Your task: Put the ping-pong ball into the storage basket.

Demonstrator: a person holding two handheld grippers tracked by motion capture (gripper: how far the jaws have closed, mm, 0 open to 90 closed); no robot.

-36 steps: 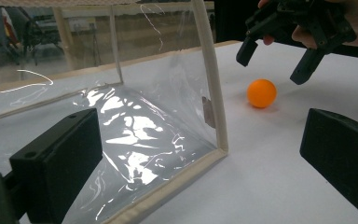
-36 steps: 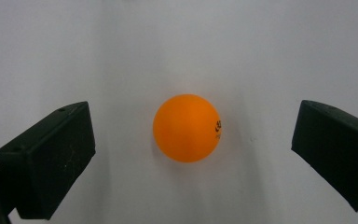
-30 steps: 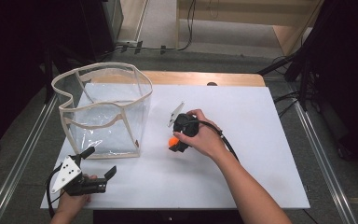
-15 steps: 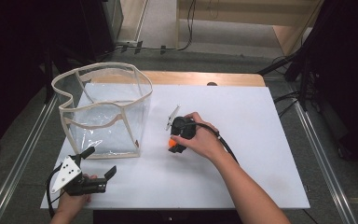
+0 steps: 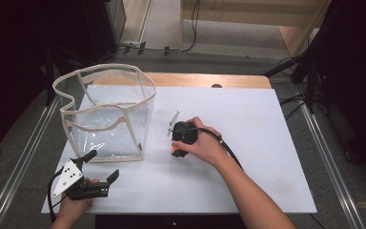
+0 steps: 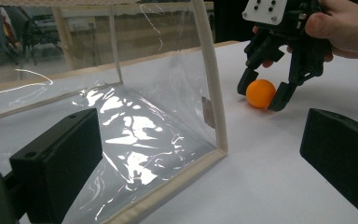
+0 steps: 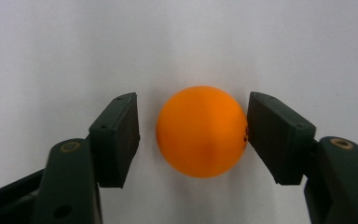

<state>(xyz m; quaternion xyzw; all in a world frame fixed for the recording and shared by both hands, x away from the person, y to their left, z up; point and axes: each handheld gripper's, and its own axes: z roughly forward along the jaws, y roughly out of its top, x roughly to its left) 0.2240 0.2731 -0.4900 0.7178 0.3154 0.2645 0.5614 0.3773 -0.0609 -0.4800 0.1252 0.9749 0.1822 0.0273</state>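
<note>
An orange ball point(image 7: 201, 130) lies on the white table cover, between the jaws of my right gripper point(image 7: 198, 135). The gripper is open: one jaw stands a small gap off the ball, the other is at or just touching its side. From above, the right gripper point(image 5: 176, 151) points down at the ball point(image 5: 174, 153), held by a hand right of the bag. The left gripper view shows the ball point(image 6: 260, 93) with the right gripper point(image 6: 261, 94) straddling it. My left gripper point(image 5: 101, 165) is open near the table's front left corner, just in front of the clear bag point(image 5: 105, 114).
The clear bag point(image 6: 121, 107) with beige trim stands open-topped at the left of the white cover point(image 5: 257, 124). A black cable point(image 5: 228, 148) trails from the right gripper along the forearm. Metal rails point(image 5: 324, 157) run along both table sides.
The right gripper has shifted slightly toward the near side and settled lower around the orange ball. The left gripper and the bag have not moved.
</note>
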